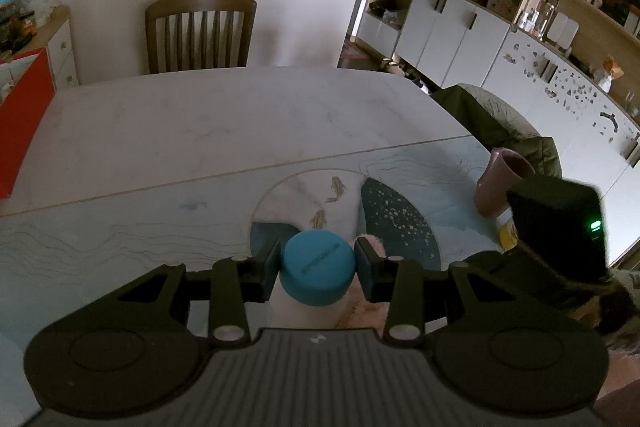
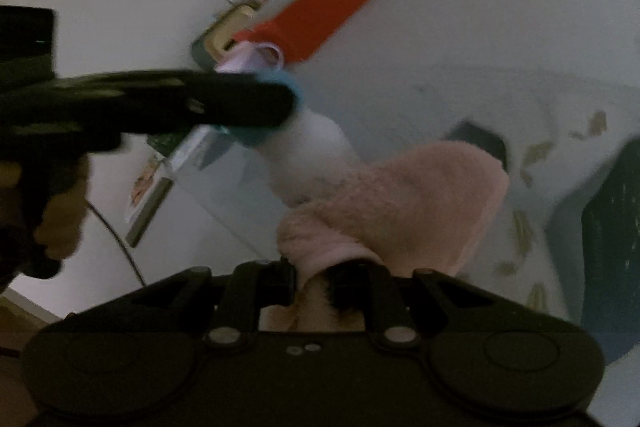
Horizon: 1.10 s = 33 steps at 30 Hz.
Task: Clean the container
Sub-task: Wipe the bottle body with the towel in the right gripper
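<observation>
The container [image 1: 308, 307], a white bottle with a blue cap [image 1: 318, 269], stands near the front edge of the table [image 1: 200, 131], and the left tongs [image 1: 318, 267] are closed on that cap, one pad on each side. The right tongs [image 2: 314, 285] are pinched narrow on a pink cloth [image 2: 400, 203], which is draped against the bottle's white body just below the cap. The right wrist view is blurred, so how firmly the cloth presses cannot be told. The risk I judge from here: the hold is only on the smooth round cap, so a hard sideways wipe could twist the bottle out of the pads or tip it; the cloth could also slip from its narrow pinch. Under the bottle lies a pale blue mat [image 1: 120, 227] printed with fish, with a mauve cup [image 1: 502, 187] to the right. A wooden chair [image 1: 200, 31] stands at the far side, a red box [image 1: 24, 115] at left, white cabinets [image 1: 460, 27] at far right.
</observation>
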Each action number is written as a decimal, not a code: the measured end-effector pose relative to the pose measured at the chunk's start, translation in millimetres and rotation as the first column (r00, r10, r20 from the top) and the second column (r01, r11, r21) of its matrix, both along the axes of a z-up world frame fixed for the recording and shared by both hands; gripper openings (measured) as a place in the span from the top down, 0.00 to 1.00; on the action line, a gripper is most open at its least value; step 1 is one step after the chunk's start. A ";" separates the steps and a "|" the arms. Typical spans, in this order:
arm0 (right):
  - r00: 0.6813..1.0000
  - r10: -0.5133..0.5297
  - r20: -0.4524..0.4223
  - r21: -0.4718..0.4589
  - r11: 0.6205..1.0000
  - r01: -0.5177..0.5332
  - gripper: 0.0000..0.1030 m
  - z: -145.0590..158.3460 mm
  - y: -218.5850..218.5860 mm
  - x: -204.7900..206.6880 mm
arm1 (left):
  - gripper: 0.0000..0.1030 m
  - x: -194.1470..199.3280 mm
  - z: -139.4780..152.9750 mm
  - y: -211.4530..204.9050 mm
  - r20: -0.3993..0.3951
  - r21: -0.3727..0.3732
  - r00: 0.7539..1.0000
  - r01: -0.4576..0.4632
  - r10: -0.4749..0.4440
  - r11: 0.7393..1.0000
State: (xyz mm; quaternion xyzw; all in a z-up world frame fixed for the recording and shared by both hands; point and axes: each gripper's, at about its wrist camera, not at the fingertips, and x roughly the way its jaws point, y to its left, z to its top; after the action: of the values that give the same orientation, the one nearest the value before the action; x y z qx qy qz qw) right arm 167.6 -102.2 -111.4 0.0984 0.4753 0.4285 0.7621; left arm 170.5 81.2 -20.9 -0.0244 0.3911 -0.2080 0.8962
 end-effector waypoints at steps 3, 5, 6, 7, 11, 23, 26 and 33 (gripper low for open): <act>0.998 -0.045 -0.033 -0.057 0.997 0.043 0.87 -18.7 -2.7 2.9 | 0.62 -0.6 0.1 -0.5 0.004 0.004 1.000 0.004 -0.004 1.000; 0.995 -0.081 -0.054 -0.088 0.993 0.076 0.85 -31.6 -5.3 4.9 | 0.62 -1.3 0.3 -0.2 0.008 0.008 1.000 0.007 -0.007 1.000; 0.993 -0.096 -0.066 -0.087 0.992 0.090 0.85 -36.3 -8.3 5.3 | 0.62 -1.7 0.4 -0.8 0.009 0.009 1.000 0.006 -0.006 1.000; 0.991 -0.111 -0.080 -0.076 0.992 0.105 0.85 -38.6 -11.4 5.3 | 0.62 -1.0 0.5 0.1 0.008 0.006 1.000 0.005 -0.005 1.000; 0.990 -0.122 -0.074 -0.082 0.990 0.116 0.70 -30.5 -18.5 -0.9 | 0.62 1.2 1.3 3.1 0.006 -0.001 1.000 0.000 0.000 1.000; 0.980 -0.008 0.198 -0.231 0.972 0.054 0.44 30.6 -50.9 -22.1 | 0.62 1.7 1.5 3.9 0.007 -0.001 1.000 -0.001 0.001 1.000; 0.973 -0.005 0.233 -0.210 0.976 0.055 0.43 37.3 -39.1 -12.5 | 0.62 3.3 3.1 5.0 0.005 -0.001 1.000 -0.005 0.005 1.000; 0.980 0.050 0.190 -0.300 0.954 0.009 0.43 -5.5 1.3 5.7 | 0.62 3.3 6.4 5.2 0.002 0.008 1.000 -0.006 0.006 1.000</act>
State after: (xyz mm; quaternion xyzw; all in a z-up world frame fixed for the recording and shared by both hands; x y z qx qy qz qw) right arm 173.3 -100.9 -117.0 -0.0656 0.4583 0.3673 0.8067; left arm 173.8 86.4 -14.6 -0.0220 0.3907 -0.2038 0.8974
